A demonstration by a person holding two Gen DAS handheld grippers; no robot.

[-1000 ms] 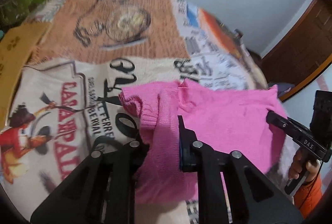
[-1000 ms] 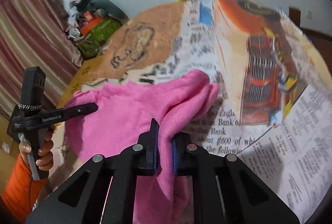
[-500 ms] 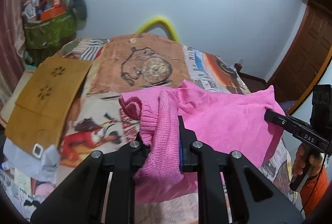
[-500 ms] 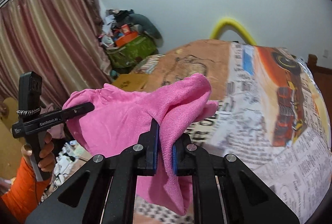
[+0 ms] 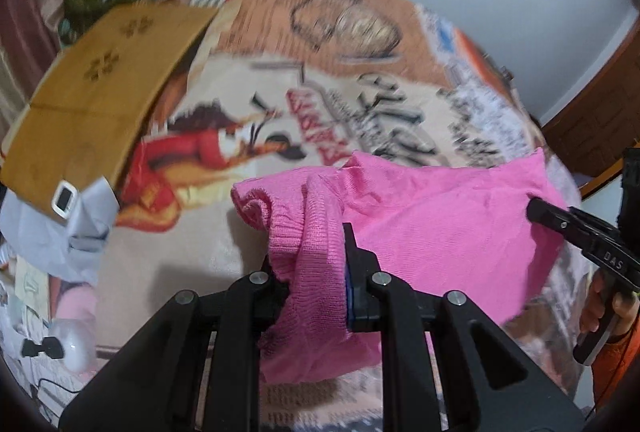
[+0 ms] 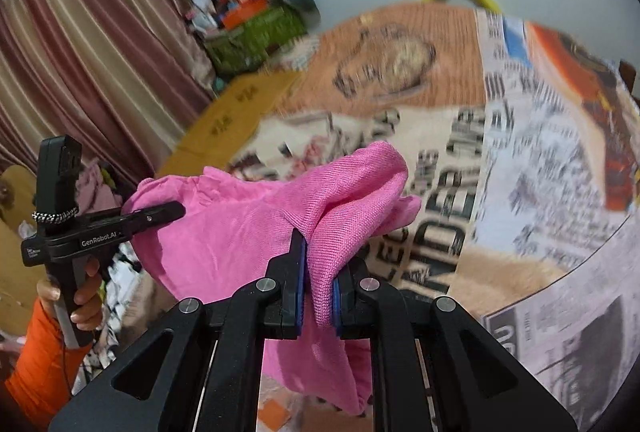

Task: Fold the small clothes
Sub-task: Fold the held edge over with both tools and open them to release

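Item: pink knit garment [image 5: 436, 228], hanging stretched between my two sets of jaws, above the bed [image 5: 248, 135].
Left gripper [image 5: 316, 272]: clamped on its ribbed edge.
Right gripper [image 6: 318, 288]: clamped on a bunched corner.
Handling: I keep both ends level and taut, lowering evenly onto the printed bedspread ahead.

The printed patchwork bedspread [image 5: 224, 260] is motion-blurred, its lettering unreadable. The pink knitted garment [image 5: 440, 224] covers the left gripper's [image 5: 316, 272] left finger and hides the bed beneath. The person's orange sleeve [image 6: 36, 364] is cut off by the right wrist view's edge.
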